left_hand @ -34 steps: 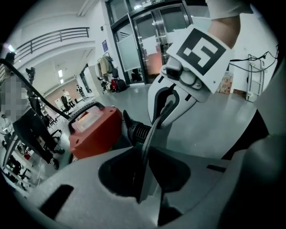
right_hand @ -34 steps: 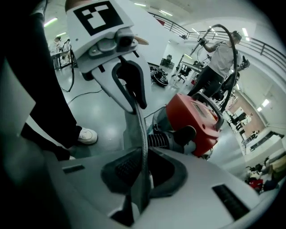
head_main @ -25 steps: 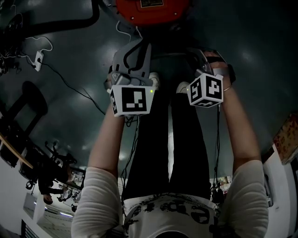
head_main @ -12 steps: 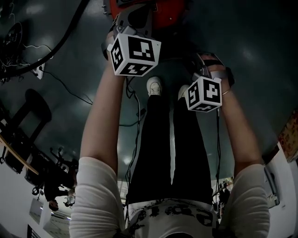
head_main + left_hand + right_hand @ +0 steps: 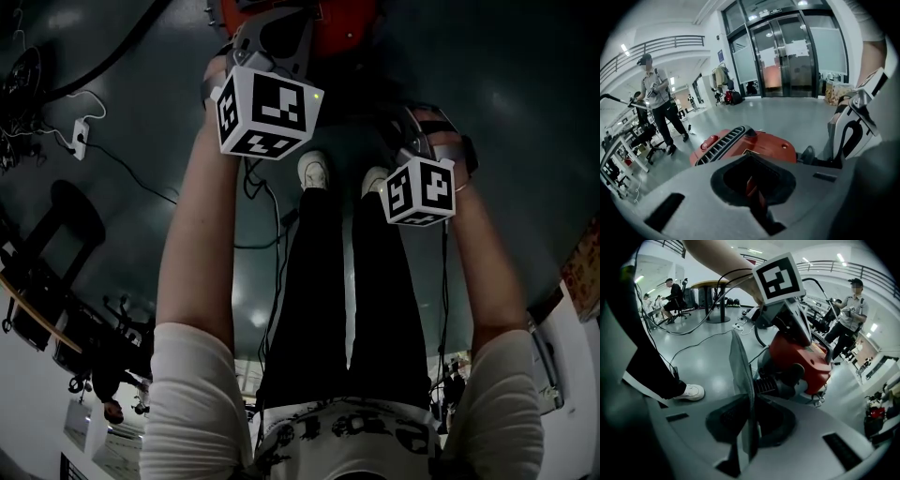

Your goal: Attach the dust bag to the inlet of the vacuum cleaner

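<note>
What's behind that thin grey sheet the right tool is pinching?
Behind the thin grey sheet stands a red plastic vacuum cleaner with a black ribbed part; that part's left end is covered by the sheet.

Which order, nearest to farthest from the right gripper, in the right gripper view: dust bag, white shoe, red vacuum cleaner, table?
1. dust bag: centre, clamped edge-on in the jaws.
2. white shoe, lower left, and red vacuum cleaner, right of centre: both on the floor just ahead, too close to call.
3. table: upper left, far back across the room.
</note>
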`<state>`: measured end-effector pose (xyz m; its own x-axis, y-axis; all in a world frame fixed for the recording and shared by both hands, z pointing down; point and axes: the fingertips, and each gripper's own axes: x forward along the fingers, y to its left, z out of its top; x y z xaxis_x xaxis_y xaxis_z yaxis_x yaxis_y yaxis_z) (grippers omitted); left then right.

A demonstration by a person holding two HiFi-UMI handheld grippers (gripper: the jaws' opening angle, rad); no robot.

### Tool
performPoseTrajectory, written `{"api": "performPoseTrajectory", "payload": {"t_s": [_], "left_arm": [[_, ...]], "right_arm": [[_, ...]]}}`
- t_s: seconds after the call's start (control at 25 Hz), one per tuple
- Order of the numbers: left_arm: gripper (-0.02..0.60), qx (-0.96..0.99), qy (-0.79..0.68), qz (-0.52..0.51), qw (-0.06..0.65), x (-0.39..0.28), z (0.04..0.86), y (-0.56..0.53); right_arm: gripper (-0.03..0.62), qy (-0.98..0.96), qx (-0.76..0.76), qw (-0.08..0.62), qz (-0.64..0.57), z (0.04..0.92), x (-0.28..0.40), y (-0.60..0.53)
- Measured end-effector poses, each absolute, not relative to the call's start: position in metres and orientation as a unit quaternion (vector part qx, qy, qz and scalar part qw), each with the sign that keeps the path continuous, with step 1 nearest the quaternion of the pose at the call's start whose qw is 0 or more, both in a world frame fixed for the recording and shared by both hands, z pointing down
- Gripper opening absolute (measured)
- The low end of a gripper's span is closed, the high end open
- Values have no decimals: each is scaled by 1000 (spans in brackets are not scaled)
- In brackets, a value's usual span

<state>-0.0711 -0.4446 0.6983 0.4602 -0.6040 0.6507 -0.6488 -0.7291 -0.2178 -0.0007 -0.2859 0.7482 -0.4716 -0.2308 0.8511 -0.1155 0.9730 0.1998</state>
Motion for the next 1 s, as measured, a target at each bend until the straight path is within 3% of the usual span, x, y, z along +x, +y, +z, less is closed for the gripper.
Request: {"api": "performPoseTrajectory", "payload": {"t_s": [1.0], "left_arm": [[0,862,-354,361,16,-69,695,-441]], "right_arm": [[41,-876,69,478,15,744,5,-305]]}}
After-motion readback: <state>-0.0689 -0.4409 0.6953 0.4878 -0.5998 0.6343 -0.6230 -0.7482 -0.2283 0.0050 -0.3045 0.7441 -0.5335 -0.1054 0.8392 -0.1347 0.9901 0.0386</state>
